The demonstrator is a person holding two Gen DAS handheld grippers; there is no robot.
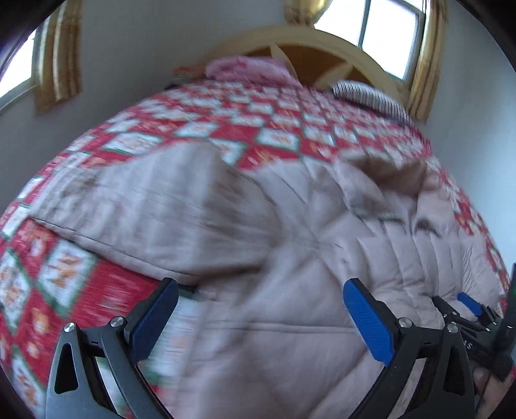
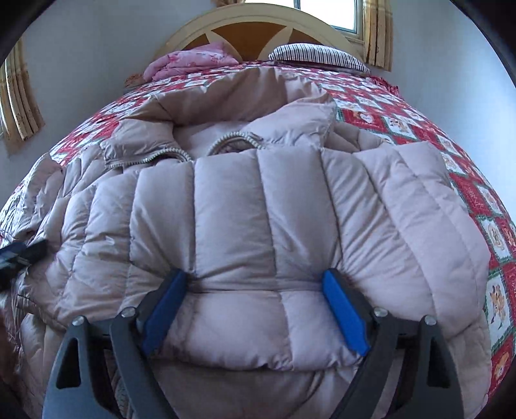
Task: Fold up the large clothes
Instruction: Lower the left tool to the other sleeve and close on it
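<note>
A large beige quilted down jacket [image 2: 258,206] lies spread on a bed, its zipped collar toward the headboard. My right gripper [image 2: 250,277] straddles a thick folded edge of the jacket near me; both blue pads [image 2: 342,312] dent the padding, with creases running from the tips. In the blurred left wrist view the jacket [image 1: 290,251] and one of its sleeves [image 1: 154,219] stretch across the quilt. My left gripper [image 1: 258,287] hovers over it with its jaws wide and nothing pinched. The right gripper [image 1: 467,306] shows at that view's right edge, the left gripper [image 2: 22,254] at the other view's left edge.
The bed carries a red and white patterned quilt [image 2: 403,125]. A pink folded blanket [image 2: 190,63] and a striped pillow [image 2: 319,54] lie against the wooden headboard [image 2: 251,29]. Windows with golden curtains [image 2: 377,35] flank the bed; white walls stand close on both sides.
</note>
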